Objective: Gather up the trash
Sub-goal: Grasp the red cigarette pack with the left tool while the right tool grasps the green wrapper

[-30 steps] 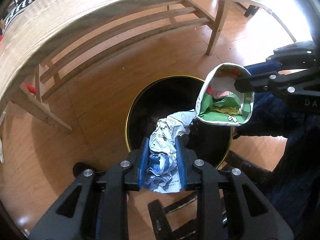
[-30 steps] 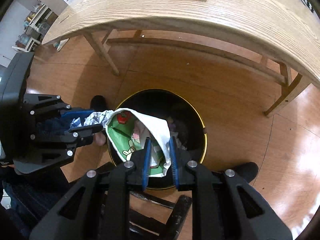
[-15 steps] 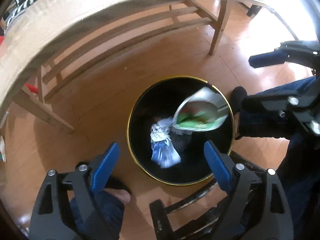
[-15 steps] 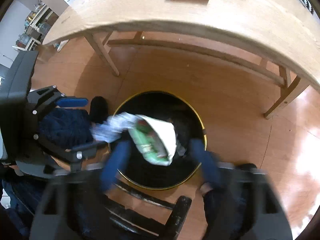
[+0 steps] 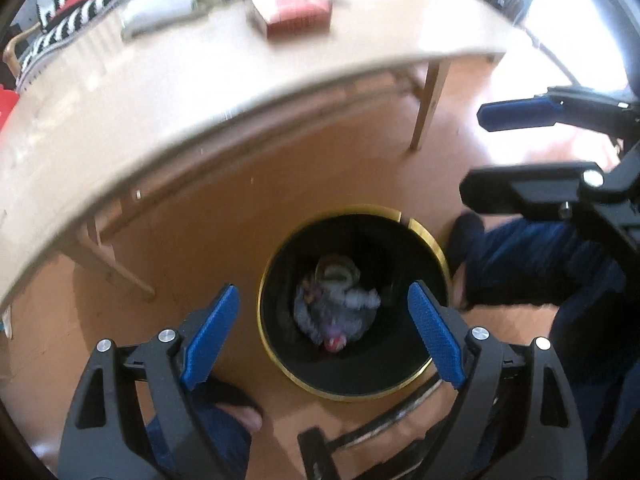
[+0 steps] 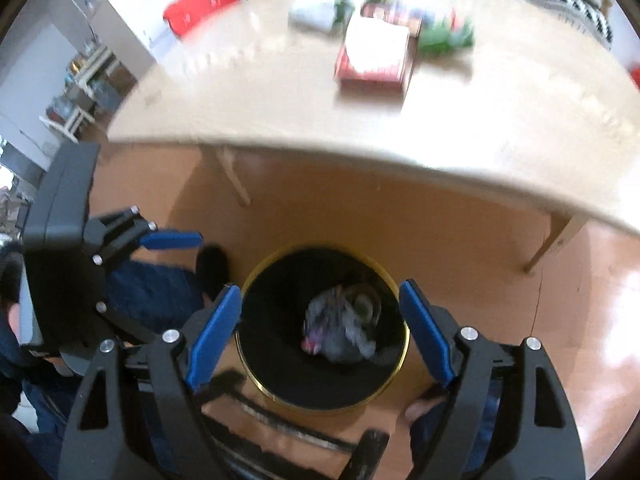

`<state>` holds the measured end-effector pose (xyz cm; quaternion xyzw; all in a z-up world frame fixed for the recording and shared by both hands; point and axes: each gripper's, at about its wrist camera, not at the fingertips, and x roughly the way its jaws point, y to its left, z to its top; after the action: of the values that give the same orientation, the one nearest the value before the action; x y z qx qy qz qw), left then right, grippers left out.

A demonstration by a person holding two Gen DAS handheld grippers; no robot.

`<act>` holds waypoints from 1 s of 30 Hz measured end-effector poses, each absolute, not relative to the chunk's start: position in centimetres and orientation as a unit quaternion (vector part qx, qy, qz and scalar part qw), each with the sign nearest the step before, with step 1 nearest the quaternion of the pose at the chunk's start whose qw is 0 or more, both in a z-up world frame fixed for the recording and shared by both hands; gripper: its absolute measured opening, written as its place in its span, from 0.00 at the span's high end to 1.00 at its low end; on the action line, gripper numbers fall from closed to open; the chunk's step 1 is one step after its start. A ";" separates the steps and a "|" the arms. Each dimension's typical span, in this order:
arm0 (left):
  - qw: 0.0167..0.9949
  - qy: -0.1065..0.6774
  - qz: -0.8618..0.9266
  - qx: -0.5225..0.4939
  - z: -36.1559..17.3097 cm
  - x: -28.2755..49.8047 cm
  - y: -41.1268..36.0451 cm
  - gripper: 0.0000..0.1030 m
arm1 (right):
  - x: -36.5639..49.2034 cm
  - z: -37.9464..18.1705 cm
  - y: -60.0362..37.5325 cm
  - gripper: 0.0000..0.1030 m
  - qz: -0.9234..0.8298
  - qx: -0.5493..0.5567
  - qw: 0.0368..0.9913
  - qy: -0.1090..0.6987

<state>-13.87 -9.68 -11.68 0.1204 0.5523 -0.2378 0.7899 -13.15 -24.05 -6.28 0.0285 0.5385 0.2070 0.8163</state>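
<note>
A black bin with a gold rim (image 5: 434,245) (image 6: 403,360) stands on the floor below both grippers. Crumpled grey paper (image 5: 340,312) (image 6: 340,334) and a rolled wrapper (image 5: 336,272) lie at its bottom. My left gripper (image 5: 324,336) hangs open above the bin with nothing between its blue pads. My right gripper (image 6: 320,334) is open and empty too, also over the bin. In the left wrist view the right gripper (image 5: 504,152) shows at the right. The left gripper (image 6: 168,248) appears at the left of the right wrist view.
A pale wooden table (image 5: 120,120) (image 6: 280,100) rises beyond the bin. On it lie a red box (image 5: 296,16) (image 6: 374,56), green packets (image 6: 446,36) and a white bag (image 6: 316,10). The person's legs in blue trousers (image 5: 532,260) flank the bin; a dark chair frame (image 6: 280,428) sits below.
Both grippers opened and let go of the crumpled paper and the green-white wrapper, which fell into the bin. Both grippers then rose, bringing the table top into view.
</note>
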 end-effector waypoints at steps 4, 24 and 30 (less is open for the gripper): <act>0.825 0.513 -0.218 0.096 -8.8 -11.6 -9.7 0.13 | -10.8 -2.9 -27.8 0.22 0.173 0.093 0.850 0.490; 0.863 0.487 -0.131 -0.002 -8.4 3.0 -14.7 0.09 | 7.5 -7.0 -33.9 0.29 0.098 0.269 0.804 0.522; 0.870 0.473 -0.143 0.009 -7.9 2.9 -16.6 0.09 | 8.1 -8.3 -32.5 0.40 0.099 0.264 0.793 0.540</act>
<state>2.91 -16.61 -7.92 0.0088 0.4727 -0.1428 0.8695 8.14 -32.50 -8.29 0.2637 0.5397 0.0991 0.7933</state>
